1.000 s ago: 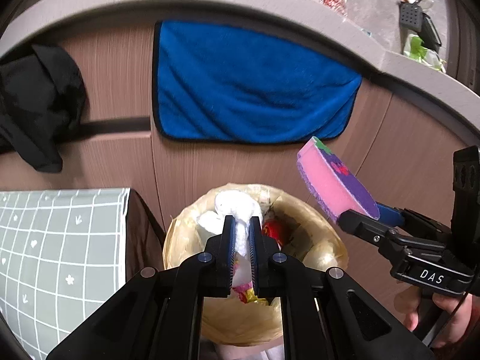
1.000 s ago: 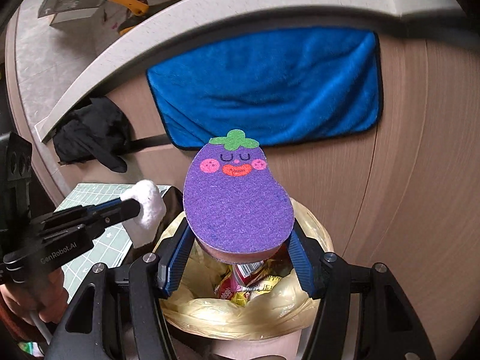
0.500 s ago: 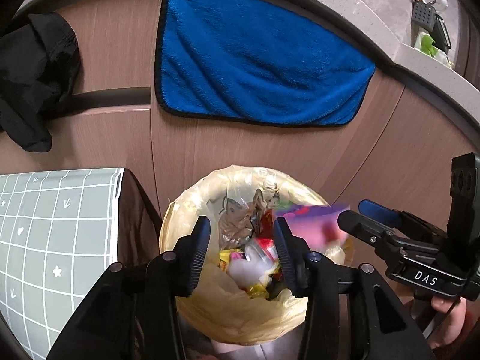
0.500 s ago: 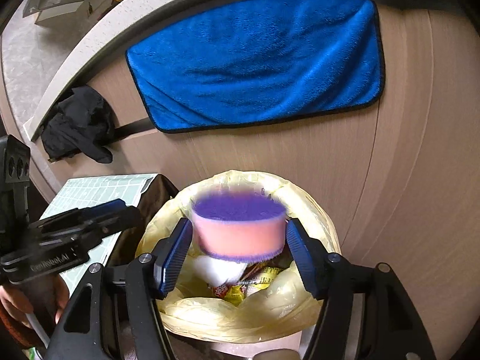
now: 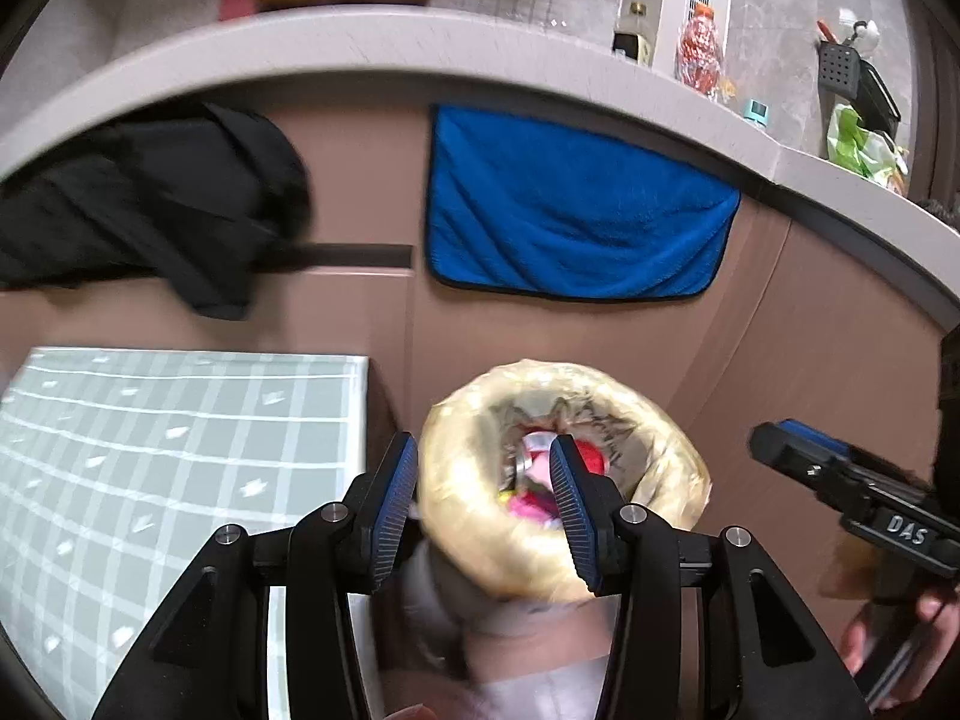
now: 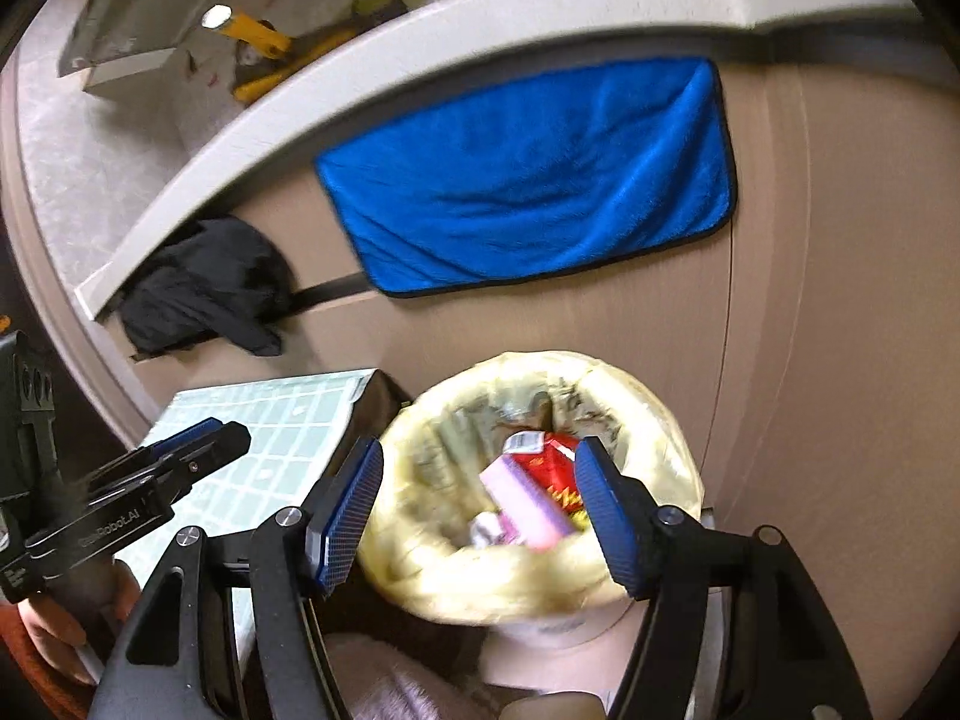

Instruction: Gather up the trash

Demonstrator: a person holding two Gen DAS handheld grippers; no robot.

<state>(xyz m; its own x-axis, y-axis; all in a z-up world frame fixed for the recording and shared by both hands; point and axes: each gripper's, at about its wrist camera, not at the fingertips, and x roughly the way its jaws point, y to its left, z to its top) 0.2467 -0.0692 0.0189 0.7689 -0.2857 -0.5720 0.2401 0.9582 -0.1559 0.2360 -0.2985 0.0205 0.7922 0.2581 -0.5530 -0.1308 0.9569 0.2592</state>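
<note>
A bin lined with a yellow bag (image 5: 660, 450) stands by the cabinet front, also seen in the right wrist view (image 6: 660, 420). Inside it lie the pink and purple eggplant sponge (image 6: 528, 504), a red packet (image 6: 555, 462) and other wrappers. My left gripper (image 5: 483, 444) hovers over the bin's near rim; its jaws are opening with nothing between them. My right gripper (image 6: 480, 450) is open and empty above the bin. Each gripper shows in the other's view, the right gripper (image 5: 786, 441) at the right edge and the left gripper (image 6: 222, 438) at the left edge.
A blue towel (image 5: 576, 210) and a black cloth (image 5: 156, 210) hang on the brown cabinet front under a grey countertop (image 5: 360, 36) with bottles and bags. A table with a green checked cloth (image 5: 180, 450) stands left of the bin.
The left gripper let go of the white tissue and the right gripper let go of the sponge; both fell into the bin. Both grippers then drew back and up.
</note>
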